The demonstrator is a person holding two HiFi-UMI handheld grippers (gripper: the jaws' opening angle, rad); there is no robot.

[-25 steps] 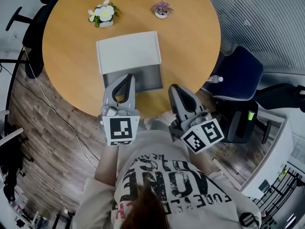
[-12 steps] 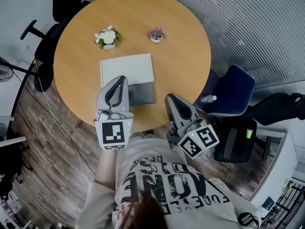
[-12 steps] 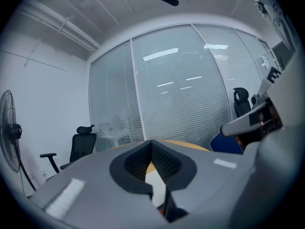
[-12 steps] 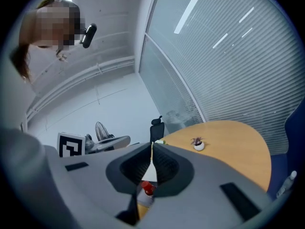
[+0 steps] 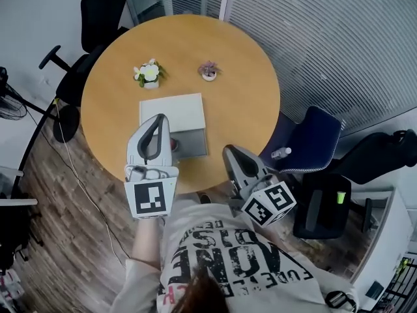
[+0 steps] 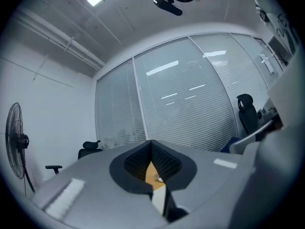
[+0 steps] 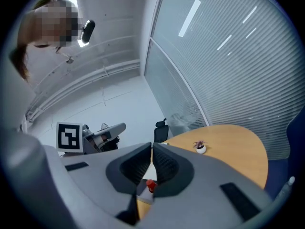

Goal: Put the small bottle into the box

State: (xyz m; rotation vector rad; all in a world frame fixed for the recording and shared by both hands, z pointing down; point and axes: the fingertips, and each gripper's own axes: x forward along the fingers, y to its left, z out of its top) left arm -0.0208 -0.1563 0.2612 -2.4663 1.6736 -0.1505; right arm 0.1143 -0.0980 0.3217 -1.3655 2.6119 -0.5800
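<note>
Grey left tongs (image 5: 160,118) and right tongs (image 5: 229,150), both closed on nothing: raise well clear of the box (image 5: 172,110) on the worktop (image 5: 242,83), leaving the red-capped small bottle (image 7: 150,185), seemingly inside it, undisturbed.

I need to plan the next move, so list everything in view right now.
table: one, round, wood-coloured, centre of the head view
box: one, white lid, grey inside, open, on the table's near side
small bottle: one, red cap, in the box
flower pot: one, white flowers, far left of the table
plant pot: one, purplish plant, right of the flower pot
blue chair: one, right of the table
clear bottle: one, on the blue chair
black chair: one, beyond the table
fan: one, black, left
left gripper: grey, fingers shut, over the box
right gripper: grey, fingers shut, at the table's near edge
</note>
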